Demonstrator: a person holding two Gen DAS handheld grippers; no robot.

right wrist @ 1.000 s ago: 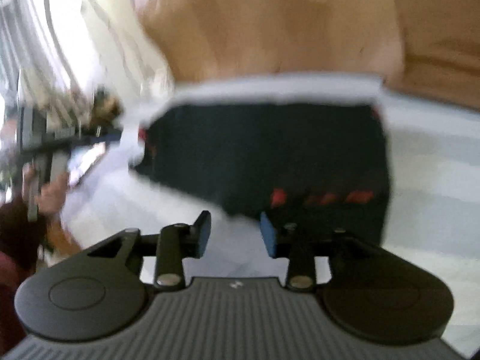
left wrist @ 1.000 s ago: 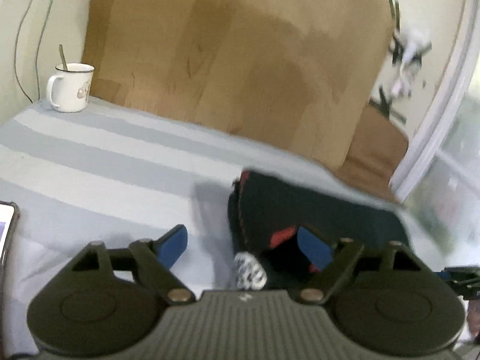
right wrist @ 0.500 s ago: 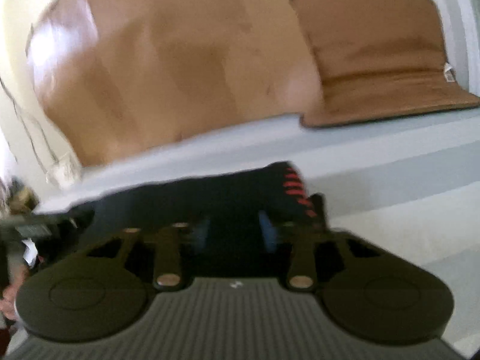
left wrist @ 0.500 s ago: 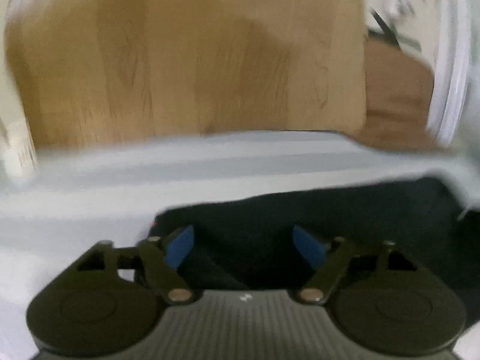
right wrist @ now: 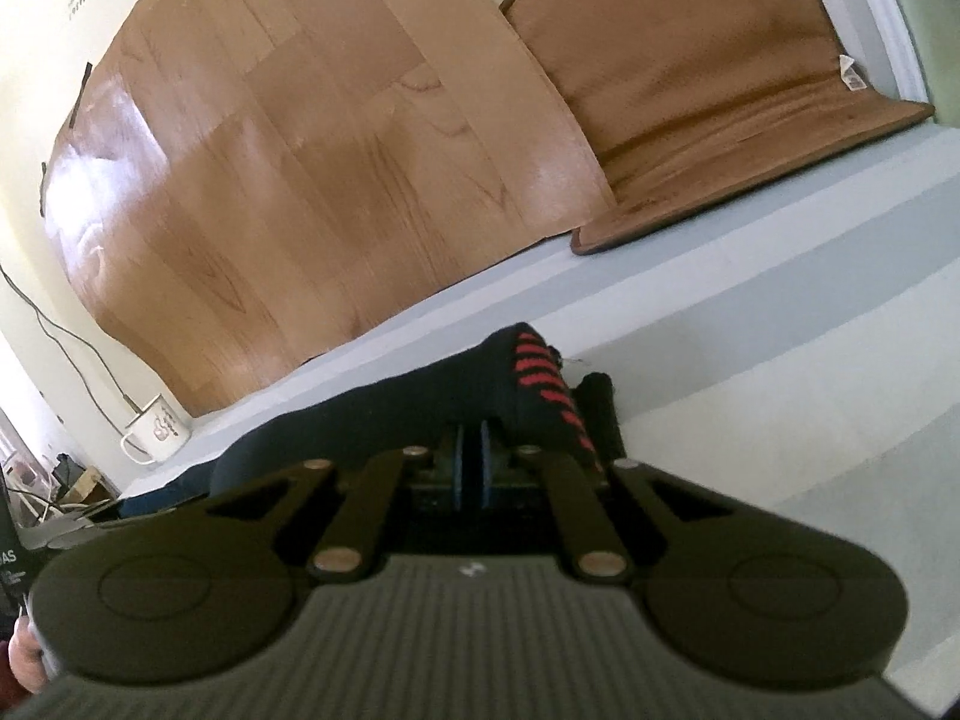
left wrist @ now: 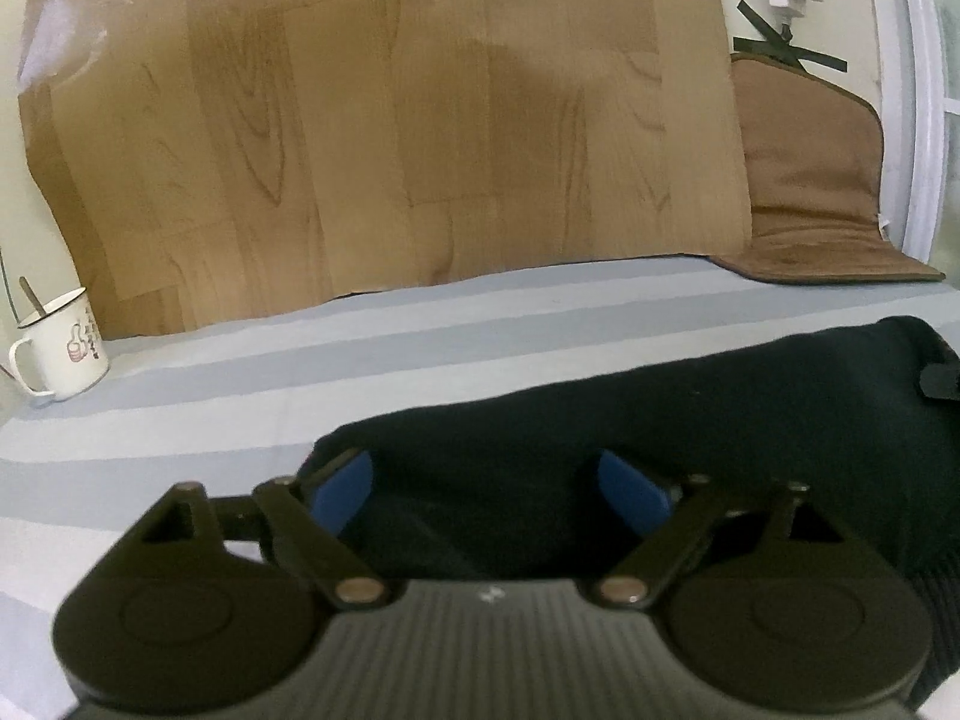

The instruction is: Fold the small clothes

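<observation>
Dark knit garment [left wrist: 690, 420] with red stitching, lying flat on the striped sheet [left wrist: 300, 360]: right gripper [right wrist: 471, 462] clamped on its edge, left gripper [left wrist: 486, 480] opening astride the cloth (nothing pinched), fold apparently barely begun.

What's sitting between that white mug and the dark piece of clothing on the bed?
Nothing. In the left wrist view, only bare striped sheet lies between the mug and the dark garment; the right wrist view shows too little of that stretch to add anything.

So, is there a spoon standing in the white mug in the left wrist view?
Yes, a thin handle sticks up out of the white mug on the striped sheet.
</observation>
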